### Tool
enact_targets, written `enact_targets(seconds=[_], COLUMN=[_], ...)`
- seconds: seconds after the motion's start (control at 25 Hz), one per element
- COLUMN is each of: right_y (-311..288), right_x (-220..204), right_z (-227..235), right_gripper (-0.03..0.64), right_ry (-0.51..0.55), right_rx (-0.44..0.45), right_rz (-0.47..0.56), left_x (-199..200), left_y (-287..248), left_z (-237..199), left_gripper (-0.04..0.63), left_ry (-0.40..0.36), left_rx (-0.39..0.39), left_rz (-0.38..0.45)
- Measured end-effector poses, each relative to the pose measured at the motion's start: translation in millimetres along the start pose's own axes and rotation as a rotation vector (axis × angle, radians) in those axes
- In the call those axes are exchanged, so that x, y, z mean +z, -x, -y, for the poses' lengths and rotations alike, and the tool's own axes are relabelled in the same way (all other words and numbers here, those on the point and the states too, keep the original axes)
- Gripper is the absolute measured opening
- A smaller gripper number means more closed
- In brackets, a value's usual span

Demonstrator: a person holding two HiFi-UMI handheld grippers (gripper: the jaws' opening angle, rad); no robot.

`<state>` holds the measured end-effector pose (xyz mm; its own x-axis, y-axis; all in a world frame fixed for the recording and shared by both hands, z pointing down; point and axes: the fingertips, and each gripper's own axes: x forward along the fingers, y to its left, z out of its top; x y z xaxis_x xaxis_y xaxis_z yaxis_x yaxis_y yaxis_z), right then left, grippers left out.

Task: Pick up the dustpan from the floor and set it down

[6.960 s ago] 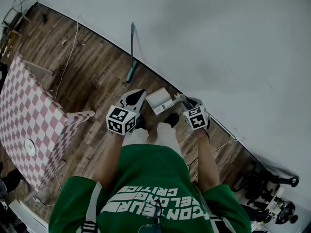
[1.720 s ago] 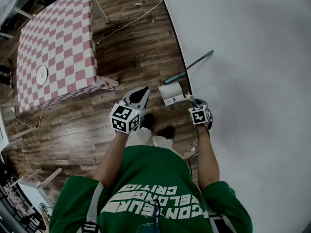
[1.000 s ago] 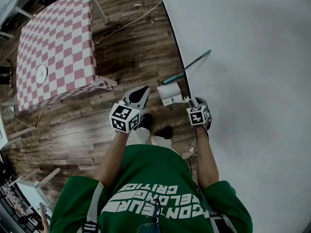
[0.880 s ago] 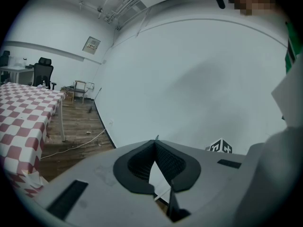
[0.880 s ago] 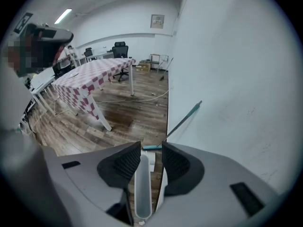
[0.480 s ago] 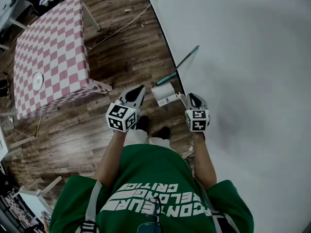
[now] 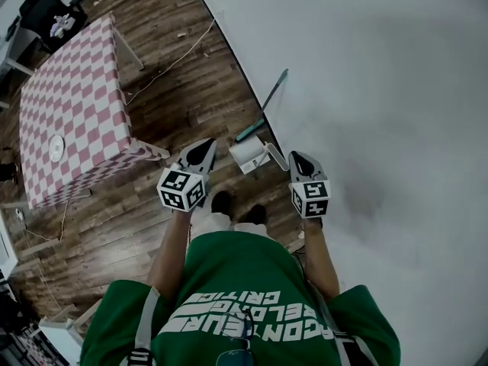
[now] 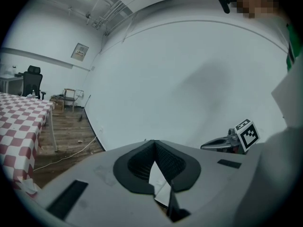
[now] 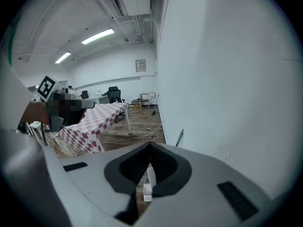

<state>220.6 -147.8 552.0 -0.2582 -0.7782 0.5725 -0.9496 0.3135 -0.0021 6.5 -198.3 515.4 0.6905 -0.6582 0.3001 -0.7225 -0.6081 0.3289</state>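
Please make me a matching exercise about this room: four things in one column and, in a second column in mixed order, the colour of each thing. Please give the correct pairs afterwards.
Things
1. dustpan
2. tablecloth
3. long stick by the wall
4. chair

Colours
A. black
B. red and white checks
C. teal
D. white

Pairs: 1-D, 2-B, 3-C, 4-A

White dustpan (image 7: 248, 155) hanging tilted over wooden floor (image 7: 175, 113), close beside wall (image 7: 366, 90) base; thin white handle (image 9: 149, 179) sitting pinched between closed jaws of right gripper (image 7: 294, 158).
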Motion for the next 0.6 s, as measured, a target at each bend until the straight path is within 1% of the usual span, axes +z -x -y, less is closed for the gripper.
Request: enact_targets(seconds=[0.32, 0.6], right_y=[47.4, 73.6], right_x=[-10.5, -23.0], right_z=[-2.1, -2.5], right_gripper=[0.008, 0.008], right_ry=[-0.041, -0.069], right_rx=[0.007, -0.001], right_rz=[0.045, 0.065], left_x=[-6.8, -15.1], left_y=[9.0, 14.5], left_z=[44.0, 67.9], left_gripper=[0.003, 0.003], left_ry=[-0.042, -0.041], left_rx=[-0.041, -0.058], left_rz=[0.002, 0.004])
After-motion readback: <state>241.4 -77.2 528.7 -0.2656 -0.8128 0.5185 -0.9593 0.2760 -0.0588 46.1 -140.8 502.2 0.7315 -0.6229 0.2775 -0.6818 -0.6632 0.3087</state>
